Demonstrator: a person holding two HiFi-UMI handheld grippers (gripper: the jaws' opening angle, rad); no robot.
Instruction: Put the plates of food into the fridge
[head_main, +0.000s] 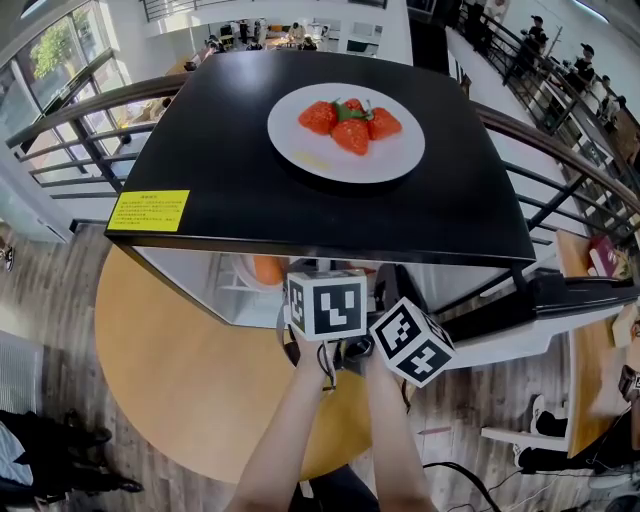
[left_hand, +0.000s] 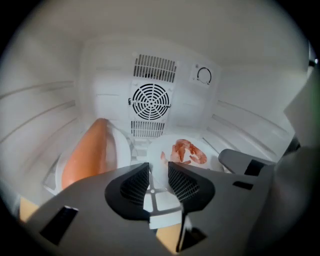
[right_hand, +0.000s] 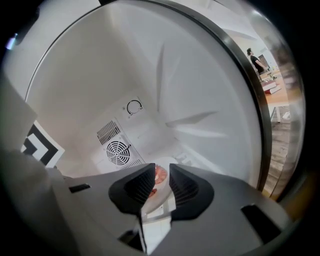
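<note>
Strawberry plate (head_main: 400, 155) is seen atop the fridge (head_main: 220, 180), directly above the left claw (left_hand: 158, 167) and right claw (right_hand: 161, 168), both slightly parted, empty.

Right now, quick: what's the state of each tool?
Left tool: open, holding nothing; the shrimp plate lies just beyond it.
Right tool: open, holding nothing.

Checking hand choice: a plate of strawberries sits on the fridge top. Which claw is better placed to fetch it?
Left, probably: the left claw stands open, clear of the shrimp plate; the right claw has that plate's rim between its jaws.
</note>
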